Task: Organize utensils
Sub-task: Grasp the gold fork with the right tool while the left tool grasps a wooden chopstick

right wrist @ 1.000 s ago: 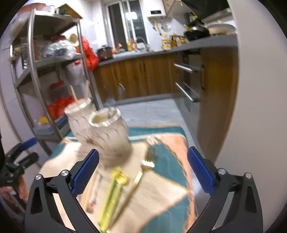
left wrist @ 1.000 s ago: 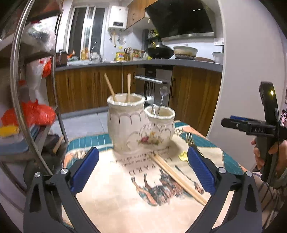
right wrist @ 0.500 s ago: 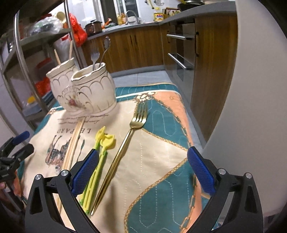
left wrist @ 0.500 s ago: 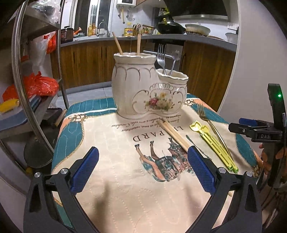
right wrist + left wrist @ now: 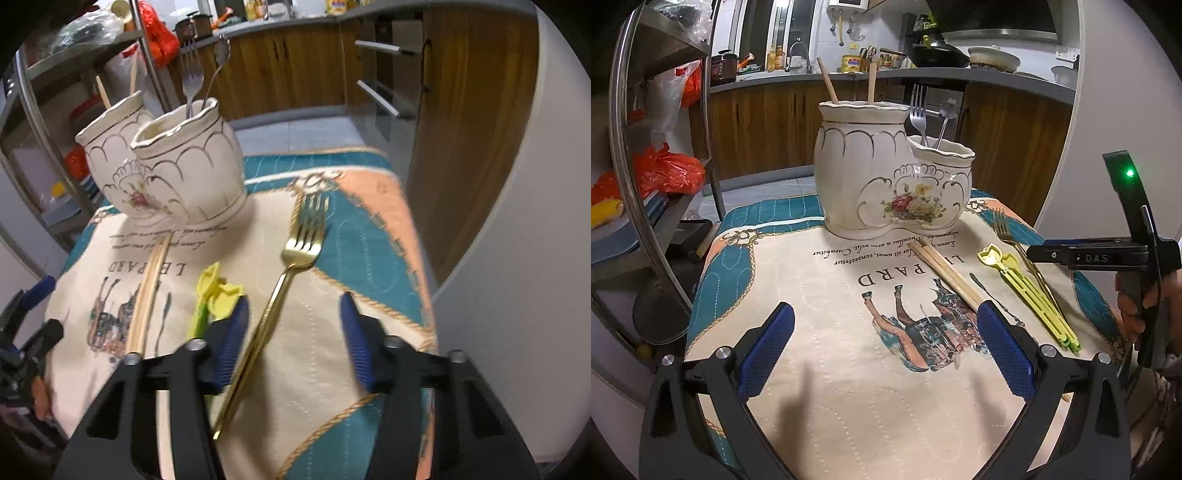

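A cream two-pot ceramic holder (image 5: 886, 184) (image 5: 177, 170) stands at the far end of the printed cloth (image 5: 849, 369). Its tall pot holds wooden chopsticks (image 5: 827, 81); its low pot holds a silver fork (image 5: 918, 114) and a spoon. On the cloth lie a wooden chopstick pair (image 5: 945, 273) (image 5: 147, 295), yellow plastic chopsticks (image 5: 1030, 291) (image 5: 218, 291) and a gold fork (image 5: 1004, 229) (image 5: 303, 236). My right gripper (image 5: 293, 301) is low over the gold fork. Its jaws are closing, with the handle between them near the left pad, untouched. My left gripper (image 5: 884, 312) hovers open over the cloth's middle, holding nothing.
A metal shelf rack (image 5: 657, 184) with bags stands left of the table. A white curved wall (image 5: 517, 258) runs close along the table's right side. Wooden kitchen cabinets (image 5: 757, 122) are behind. A hand holds the right gripper's body (image 5: 1108, 254) at the right edge.
The right gripper dropped toward the gold fork and its jaws narrowed from wide open around the handle. The left gripper sank and tilted down early on, then held still.
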A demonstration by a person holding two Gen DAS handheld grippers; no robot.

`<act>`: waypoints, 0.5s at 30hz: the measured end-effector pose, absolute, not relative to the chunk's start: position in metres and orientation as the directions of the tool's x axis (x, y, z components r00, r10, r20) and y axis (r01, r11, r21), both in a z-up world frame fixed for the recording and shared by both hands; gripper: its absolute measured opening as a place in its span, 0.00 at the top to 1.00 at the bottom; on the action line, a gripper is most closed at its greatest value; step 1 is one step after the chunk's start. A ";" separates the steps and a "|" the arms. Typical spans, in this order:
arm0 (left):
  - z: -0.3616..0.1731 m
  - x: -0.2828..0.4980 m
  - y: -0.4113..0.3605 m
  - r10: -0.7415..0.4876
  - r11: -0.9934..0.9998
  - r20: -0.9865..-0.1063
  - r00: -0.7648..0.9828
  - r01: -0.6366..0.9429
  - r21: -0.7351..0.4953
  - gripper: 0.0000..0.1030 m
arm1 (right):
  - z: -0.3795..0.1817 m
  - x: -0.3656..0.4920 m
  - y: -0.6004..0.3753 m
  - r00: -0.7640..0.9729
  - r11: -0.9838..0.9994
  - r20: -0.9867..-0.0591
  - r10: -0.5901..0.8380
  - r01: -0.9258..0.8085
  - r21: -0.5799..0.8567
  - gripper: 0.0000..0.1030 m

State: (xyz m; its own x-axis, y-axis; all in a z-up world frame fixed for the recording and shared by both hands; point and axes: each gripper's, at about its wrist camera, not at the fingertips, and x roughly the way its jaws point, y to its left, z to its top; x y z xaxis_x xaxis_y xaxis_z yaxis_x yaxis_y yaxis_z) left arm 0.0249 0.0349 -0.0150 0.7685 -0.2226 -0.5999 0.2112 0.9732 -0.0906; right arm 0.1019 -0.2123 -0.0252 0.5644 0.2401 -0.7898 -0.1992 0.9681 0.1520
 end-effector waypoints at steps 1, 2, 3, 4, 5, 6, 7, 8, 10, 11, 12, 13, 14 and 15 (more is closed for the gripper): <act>-0.015 0.025 0.035 -0.222 0.973 -0.600 0.769 0.211 -0.090 0.05 | -0.027 0.103 -0.210 0.555 0.966 -0.795 0.245 -0.207 0.153 0.62; -0.015 0.025 0.035 -0.222 0.973 -0.600 0.769 0.211 -0.090 0.05 | -0.027 0.103 -0.208 0.550 0.965 -0.798 0.246 -0.212 0.152 0.64; -0.015 0.025 0.035 -0.221 0.973 -0.600 0.769 0.211 -0.089 0.05 | -0.028 0.103 -0.206 0.546 0.965 -0.801 0.246 -0.218 0.148 0.68; -0.015 0.025 0.035 -0.221 0.974 -0.600 0.769 0.211 -0.089 0.05 | -0.030 0.103 -0.203 0.540 0.964 -0.805 0.246 -0.224 0.144 0.71; -0.015 0.025 0.035 -0.219 0.974 -0.600 0.769 0.210 -0.086 0.05 | -0.031 0.104 -0.200 0.533 0.963 -0.809 0.246 -0.230 0.142 0.72; -0.016 0.025 0.034 -0.215 0.975 -0.602 0.769 0.208 -0.083 0.05 | -0.033 0.105 -0.197 0.529 0.963 -0.813 0.245 -0.232 0.139 0.72; -0.016 0.025 0.034 -0.212 0.975 -0.603 0.769 0.207 -0.079 0.05 | -0.033 0.107 -0.195 0.533 0.964 -0.813 0.236 -0.234 0.127 0.73; -0.016 0.025 0.033 -0.207 0.976 -0.604 0.770 0.205 -0.073 0.05 | -0.033 0.109 -0.195 0.534 0.965 -0.813 0.232 -0.233 0.123 0.73; -0.016 0.025 0.031 -0.199 0.977 -0.605 0.771 0.203 -0.062 0.05 | -0.033 0.115 -0.194 0.534 0.965 -0.814 0.228 -0.233 0.118 0.77; -0.016 0.025 0.030 -0.195 0.977 -0.607 0.770 0.204 -0.055 0.05 | -0.033 0.117 -0.194 0.537 0.966 -0.814 0.222 -0.234 0.109 0.79; -0.016 0.026 0.029 -0.189 0.978 -0.611 0.769 0.205 -0.045 0.05 | -0.033 0.119 -0.194 0.537 0.966 -0.814 0.222 -0.237 0.106 0.84; -0.015 0.026 0.027 -0.185 0.978 -0.615 0.767 0.206 -0.037 0.05 | -0.033 0.121 -0.196 0.532 0.964 -0.815 0.231 -0.240 0.117 0.85; -0.015 0.027 0.026 -0.184 0.978 -0.620 0.763 0.207 -0.035 0.05 | -0.033 0.122 -0.197 0.529 0.963 -0.815 0.237 -0.241 0.124 0.86; -0.014 0.029 0.023 -0.188 0.976 -0.631 0.753 0.212 -0.037 0.05 | -0.033 0.122 -0.199 0.525 0.961 -0.815 0.244 -0.242 0.132 0.87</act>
